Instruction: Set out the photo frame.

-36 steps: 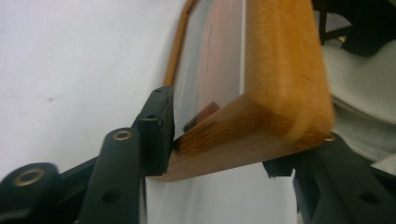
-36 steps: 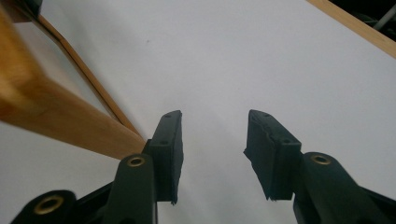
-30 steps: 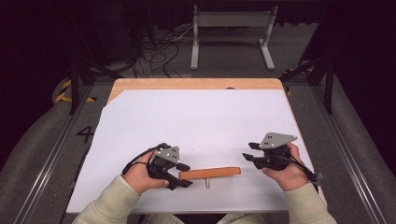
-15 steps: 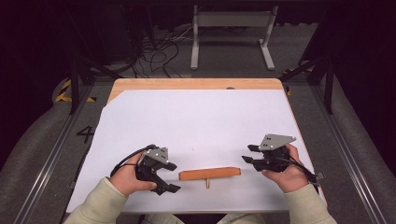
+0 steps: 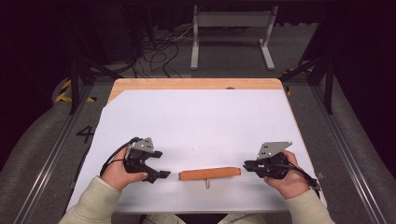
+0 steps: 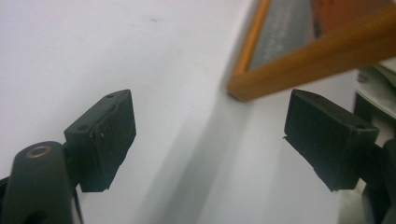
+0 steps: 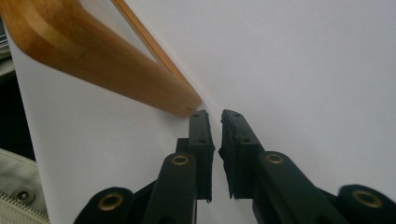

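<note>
A long, flat, orange-brown wooden bar (image 5: 210, 174) with a thin pin or hook sticking out of its near side lies on the white-covered table (image 5: 201, 121), close to the near edge and about midway between the left and right edges. It looks like the wooden part of a clothes hanger, though the pictures do not settle that. The left gripper (image 5: 158, 171) sits just off the bar's left end, its fingers (image 6: 105, 140) having just been opening; they stand wide apart with nothing between them, and in the left gripper view the bar's rounded end (image 6: 243, 93) lies ahead, apart from both pads. The right gripper (image 5: 248, 165) is near the bar's right end, its fingers (image 7: 201, 140) having just been closing; they are nearly together on empty air, with the bar's tip (image 7: 184, 106) just beside the left one. The bar is probably light, stiff and hard, and its varnished surface may be a little slippery, so it should not bend or crush. The best hold is likely across its narrow thickness near either end, or near the middle for balance, keeping clear of the pin, which could catch or turn the bar in the grip.
</note>
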`<state>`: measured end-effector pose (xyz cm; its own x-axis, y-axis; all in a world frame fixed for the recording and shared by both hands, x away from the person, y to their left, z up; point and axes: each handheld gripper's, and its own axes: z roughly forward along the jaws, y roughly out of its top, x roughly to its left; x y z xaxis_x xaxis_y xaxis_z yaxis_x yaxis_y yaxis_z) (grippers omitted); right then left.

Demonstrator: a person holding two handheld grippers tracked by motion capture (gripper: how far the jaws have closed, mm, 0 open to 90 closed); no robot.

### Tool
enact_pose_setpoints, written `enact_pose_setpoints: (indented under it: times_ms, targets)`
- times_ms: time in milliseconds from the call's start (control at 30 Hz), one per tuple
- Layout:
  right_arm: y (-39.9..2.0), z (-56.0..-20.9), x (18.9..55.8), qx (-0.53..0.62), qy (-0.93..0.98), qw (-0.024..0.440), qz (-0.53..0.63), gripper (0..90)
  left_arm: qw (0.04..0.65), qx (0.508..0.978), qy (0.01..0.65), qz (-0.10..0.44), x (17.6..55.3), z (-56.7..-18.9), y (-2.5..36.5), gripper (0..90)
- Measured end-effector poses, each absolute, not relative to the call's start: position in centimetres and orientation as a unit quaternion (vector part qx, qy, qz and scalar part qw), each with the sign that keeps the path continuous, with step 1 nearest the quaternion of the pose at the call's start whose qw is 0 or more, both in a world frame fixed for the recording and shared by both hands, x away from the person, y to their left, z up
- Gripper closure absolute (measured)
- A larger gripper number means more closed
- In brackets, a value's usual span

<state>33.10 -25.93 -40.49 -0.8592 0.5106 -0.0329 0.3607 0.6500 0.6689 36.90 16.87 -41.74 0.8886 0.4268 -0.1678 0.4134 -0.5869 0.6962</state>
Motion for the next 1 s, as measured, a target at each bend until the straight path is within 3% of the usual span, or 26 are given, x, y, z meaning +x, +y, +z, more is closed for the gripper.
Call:
enact_pose_setpoints:
  times_ms: [167, 433, 1000]
  targets:
    - [-25.7, -41.2, 33.0, 0.229, 0.911, 0.083, 0.335, 89.8, 0.403, 0.871, 0.276, 0.052, 37.4, -41.5, 17.9, 16.6]
    - [-24.5, -42.4, 33.0, 0.202, 0.922, 0.041, 0.326, 90.0, 0.42, 0.84, 0.331, 0.088, 37.9, -41.8, 18.7, 16.3]
    - [-23.0, -44.2, 33.5, 0.215, 0.914, 0.017, 0.343, 90.0, 0.407, 0.848, 0.325, 0.099, 38.2, -43.1, 17.6, 16.2]
